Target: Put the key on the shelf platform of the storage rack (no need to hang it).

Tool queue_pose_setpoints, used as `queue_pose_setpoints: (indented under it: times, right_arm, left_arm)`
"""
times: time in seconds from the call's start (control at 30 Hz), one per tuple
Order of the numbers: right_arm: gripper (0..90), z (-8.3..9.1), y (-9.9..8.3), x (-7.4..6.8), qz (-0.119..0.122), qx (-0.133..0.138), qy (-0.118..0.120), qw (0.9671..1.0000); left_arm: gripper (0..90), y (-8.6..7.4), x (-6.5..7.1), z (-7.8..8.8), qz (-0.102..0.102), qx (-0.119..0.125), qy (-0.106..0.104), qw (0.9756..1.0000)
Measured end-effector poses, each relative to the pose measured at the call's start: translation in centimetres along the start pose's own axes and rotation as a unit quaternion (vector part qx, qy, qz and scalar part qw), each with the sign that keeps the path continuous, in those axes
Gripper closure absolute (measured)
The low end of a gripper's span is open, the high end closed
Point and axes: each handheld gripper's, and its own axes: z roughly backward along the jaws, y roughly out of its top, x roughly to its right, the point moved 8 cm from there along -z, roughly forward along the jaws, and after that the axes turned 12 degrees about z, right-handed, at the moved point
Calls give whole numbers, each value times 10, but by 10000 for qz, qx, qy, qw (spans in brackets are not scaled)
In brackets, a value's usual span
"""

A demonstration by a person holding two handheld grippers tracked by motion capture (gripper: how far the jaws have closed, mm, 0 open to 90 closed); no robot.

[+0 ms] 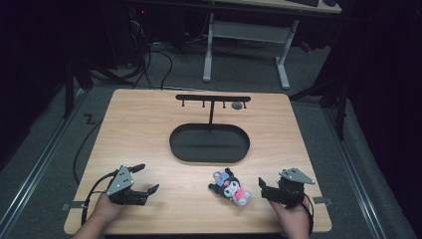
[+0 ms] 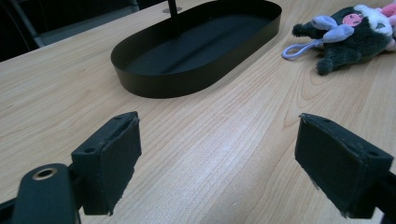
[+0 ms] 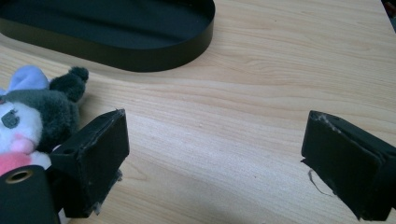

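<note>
At the left of the wooden table (image 1: 149, 129), near its front edge, the person's left hand (image 1: 102, 211) holds the left gripper (image 1: 148, 178) low over the wood. Its jaws stand wide apart with nothing between them; in the left gripper view only bare wood lies between the two black pads (image 2: 112, 161). A black cable (image 1: 79, 154) trails from this gripper off the table's left side.

Toward the middle of the table sits a black oval tray (image 1: 209, 158), shallow-walled and with nothing in it. A thin post rises from its far side and carries a black bar with small hooks (image 1: 213, 98), level and running left to right above the tray's back rim.

In front of the tray's right half, near the front edge, lies the plush toy (image 1: 230, 187). It is dark grey with a white face, a pale purple bow and a pink body, and it lies on its side on the wood, clear of the tray. A pale loop of cord (image 2: 299, 49) lies on the table at its head end.

Just right of the toy, the right hand (image 1: 293, 219) holds the right gripper (image 1: 263, 188). Its jaws are spread wide and grip nothing. In the right gripper view the toy sits just outside the left pad (image 3: 95, 158), beside it rather than between the two, and whether it touches the pad cannot be told.
</note>
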Motion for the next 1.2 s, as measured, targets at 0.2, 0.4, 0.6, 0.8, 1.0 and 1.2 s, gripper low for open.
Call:
queue_pose_setpoints:
  times: [0.2,0.4,0.6,0.8,1.0,1.2]
  right_arm:
    - [76,0,0,-5,1,-137,66,9999]
    - [88,-4,4,-10,-44,-223,115,9997]
    - [116,-11,4,-12,29,-363,182,9992]
    - [120,-9,5,-9,217,-652,226,9974]
    - [113,-9,5,-8,338,-1010,353,9937]
    - [111,-10,5,-10,193,-1184,625,9908]
  left_arm:
    - [154,0,0,0,-1,-14,4,10000]
    - [154,0,-1,-1,12,-22,4,10000]
    - [154,0,-1,-1,-2,-29,-3,10000]
    - [154,-1,-1,-1,9,-38,6,10000]
    - [154,-1,-1,-1,3,-46,12,10000]
    - [154,-1,0,-1,-8,-55,10,10000]
